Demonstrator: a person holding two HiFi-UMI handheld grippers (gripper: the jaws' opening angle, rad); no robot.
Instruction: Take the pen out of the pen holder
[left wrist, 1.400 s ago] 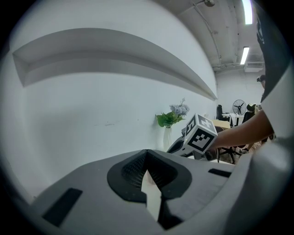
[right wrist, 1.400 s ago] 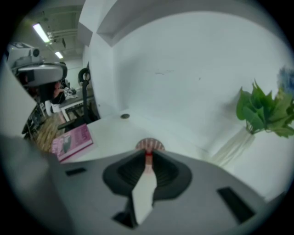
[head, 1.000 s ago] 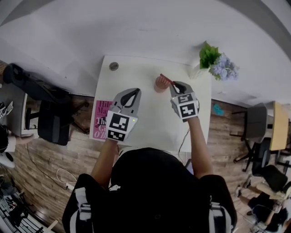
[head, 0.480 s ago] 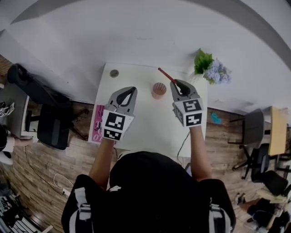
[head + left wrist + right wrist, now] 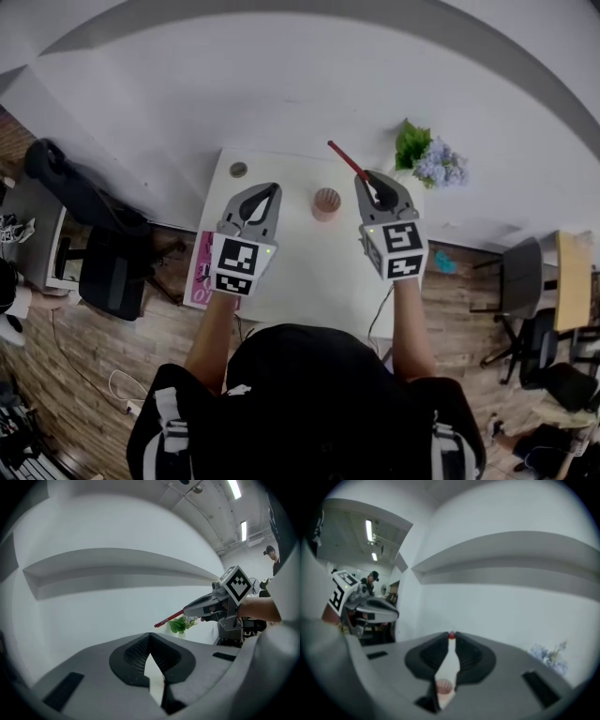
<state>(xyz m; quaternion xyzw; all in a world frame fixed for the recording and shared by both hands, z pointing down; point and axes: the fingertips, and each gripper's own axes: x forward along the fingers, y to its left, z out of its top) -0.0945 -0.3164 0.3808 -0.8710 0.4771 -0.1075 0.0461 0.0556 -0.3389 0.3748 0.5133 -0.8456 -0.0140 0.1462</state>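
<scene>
My right gripper [image 5: 368, 181] is shut on a red pen [image 5: 345, 159], which sticks up and to the left out of its fingertips, above the white table [image 5: 300, 272]. The ribbed pink pen holder [image 5: 325, 202] stands on the table just left of that gripper, apart from the pen. In the right gripper view the pen's red end [image 5: 451, 635] sits pinched at the fingertips, and the pen holder [image 5: 444, 686] shows far below through the gap. My left gripper [image 5: 271, 191] hovers left of the holder, shut and with nothing in it. The left gripper view shows its tips [image 5: 150, 637] closed together, and beyond them the right gripper [image 5: 211, 606] with the pen [image 5: 169, 619].
A potted plant with blue flowers [image 5: 427, 159] stands at the table's far right corner. A pink book [image 5: 202, 272] lies at the left edge, and a small round object [image 5: 238, 170] at the far left corner. A black chair [image 5: 94, 253] stands to the left on the wooden floor.
Both grippers have risen. The right one has lifted the red pen up and away from the pen holder, which stays on the table.
</scene>
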